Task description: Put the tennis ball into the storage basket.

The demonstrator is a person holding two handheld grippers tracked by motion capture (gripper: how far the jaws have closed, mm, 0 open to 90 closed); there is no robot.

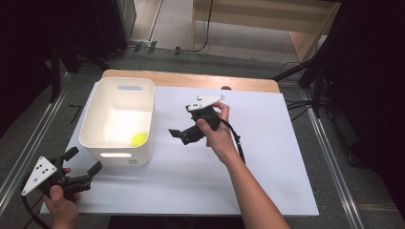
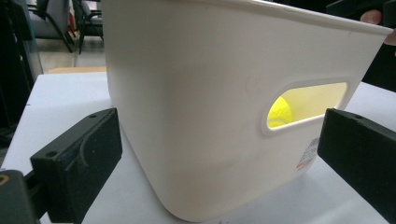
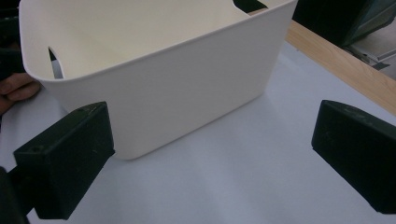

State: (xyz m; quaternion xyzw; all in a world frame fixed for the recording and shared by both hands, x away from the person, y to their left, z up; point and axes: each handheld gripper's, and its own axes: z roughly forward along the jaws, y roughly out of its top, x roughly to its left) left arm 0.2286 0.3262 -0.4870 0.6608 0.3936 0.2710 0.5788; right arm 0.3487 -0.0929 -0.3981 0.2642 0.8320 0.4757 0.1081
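Here, in the high view, a white bin (image 1: 118, 121) stands on the left part of the white table (image 1: 267, 162), and a yellow-green ball (image 1: 139, 139) lies inside it at its near right corner. The left gripper (image 1: 85, 163) sits near the table's near left corner, jaws spread wide and empty, pointing toward the bin's near wall. The right gripper (image 1: 177, 134) hovers just right of the bin, held in the person's hand (image 1: 215, 131), jaws apart with nothing between them. In the left gripper view, the bin (image 2: 205, 112) looms close, and the ball (image 2: 279, 112) shows through the handle slot. In the right gripper view, the bin (image 3: 163, 88) stands ahead and left of the wide-open jaws. The ball seems already dropped in, so the step in hand looks like the release and retreat; any next move calls for either gripper to clear the bin's rim without nudging it.
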